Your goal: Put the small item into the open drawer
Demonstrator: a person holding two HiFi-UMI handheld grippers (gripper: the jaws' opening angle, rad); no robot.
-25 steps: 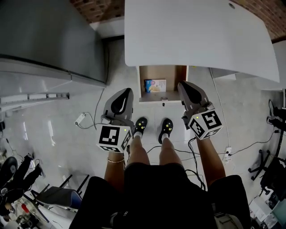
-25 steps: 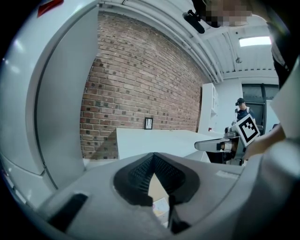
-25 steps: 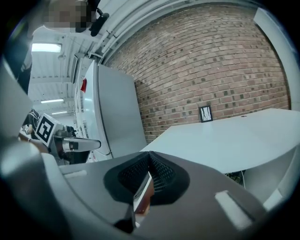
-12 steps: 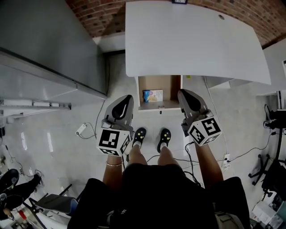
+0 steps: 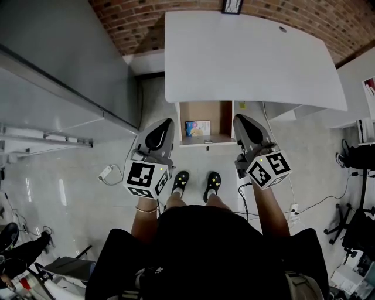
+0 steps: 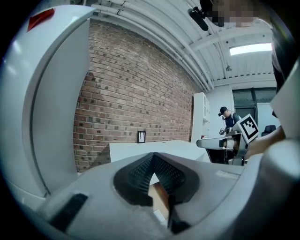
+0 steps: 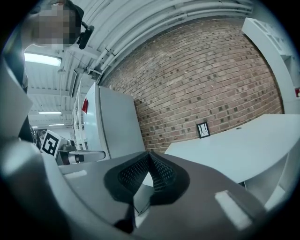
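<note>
Hanging low over the pale tiled floor (image 5: 88,176), the left gripper (image 5: 166,122) and right gripper (image 5: 238,119) both have their jaws pressed together, holding nothing. Between them an open wooden drawer (image 5: 225,117) juts from under a white desk (image 5: 246,58) set against a brick wall (image 5: 176,9). A grey cabinet (image 5: 58,53) stands to the left, and cables (image 5: 117,158) trail across the floor. The small item (image 5: 197,128), colourfully printed, lies in the drawer's left half, apart from both grippers.

Bright, even indoor light. A ceiling strip light (image 6: 251,48) glares in the gripper views. The counter (image 5: 246,53) shades the drawer (image 5: 220,117) below. The glossy floor (image 5: 70,176) shows reflections. Strong fisheye bending at edges, dark corners.
</note>
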